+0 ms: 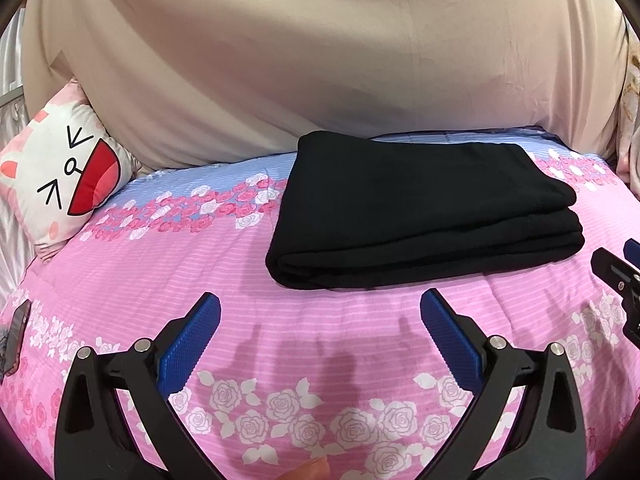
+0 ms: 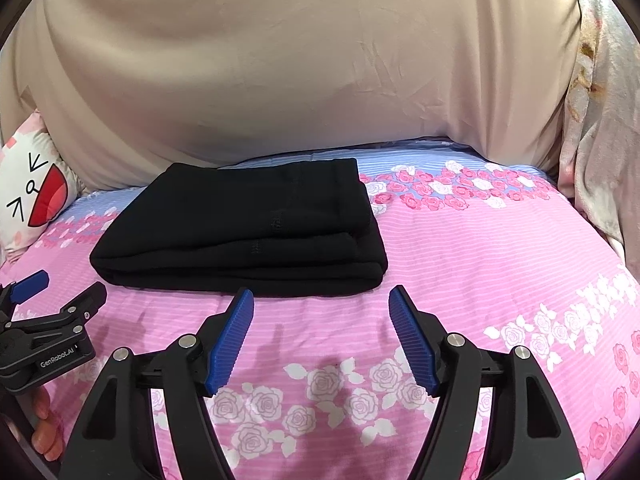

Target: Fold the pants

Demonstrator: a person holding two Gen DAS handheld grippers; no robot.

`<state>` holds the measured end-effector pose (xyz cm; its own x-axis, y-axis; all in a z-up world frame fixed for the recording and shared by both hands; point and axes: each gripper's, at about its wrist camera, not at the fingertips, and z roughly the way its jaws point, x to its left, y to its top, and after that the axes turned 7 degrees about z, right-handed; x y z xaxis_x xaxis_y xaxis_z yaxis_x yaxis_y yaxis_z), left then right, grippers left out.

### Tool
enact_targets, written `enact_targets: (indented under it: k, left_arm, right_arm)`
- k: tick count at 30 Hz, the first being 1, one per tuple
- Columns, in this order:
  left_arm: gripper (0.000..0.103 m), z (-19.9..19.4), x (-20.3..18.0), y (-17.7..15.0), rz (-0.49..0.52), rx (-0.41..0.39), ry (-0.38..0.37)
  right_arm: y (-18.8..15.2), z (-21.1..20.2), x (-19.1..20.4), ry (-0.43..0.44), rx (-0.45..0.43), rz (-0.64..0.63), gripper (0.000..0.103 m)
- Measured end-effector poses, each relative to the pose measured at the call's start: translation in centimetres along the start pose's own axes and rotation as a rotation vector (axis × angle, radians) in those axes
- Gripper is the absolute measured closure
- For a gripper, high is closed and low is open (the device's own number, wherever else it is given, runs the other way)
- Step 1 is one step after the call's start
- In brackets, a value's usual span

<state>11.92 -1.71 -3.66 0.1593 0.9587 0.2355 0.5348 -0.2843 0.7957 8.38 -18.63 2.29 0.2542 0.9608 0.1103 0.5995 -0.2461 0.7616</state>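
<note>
Both wrist cams sit low and close over the bed's near edge, angled down toward the headboard; both share the folded pants.

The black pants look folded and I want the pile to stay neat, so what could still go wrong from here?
1. The right gripper hangs open just in front of the black pants; a forward nudge could rumple the near fold.
2. The layers sit stepped at the right edge on a soft quilt, so the stack may slump.

A home bedroom: floral bedspread, cartoon cushion.
</note>
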Motion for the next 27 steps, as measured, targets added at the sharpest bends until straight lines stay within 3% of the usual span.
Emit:
enact_targets:
  k: [27]
  left_arm:
    - [0.005,0.04,-0.05,-0.18,-0.008,-0.009,-0.006]
  right_arm:
    - [-0.02,0.0,-0.01,-0.003,0.004,0.0,0.034]
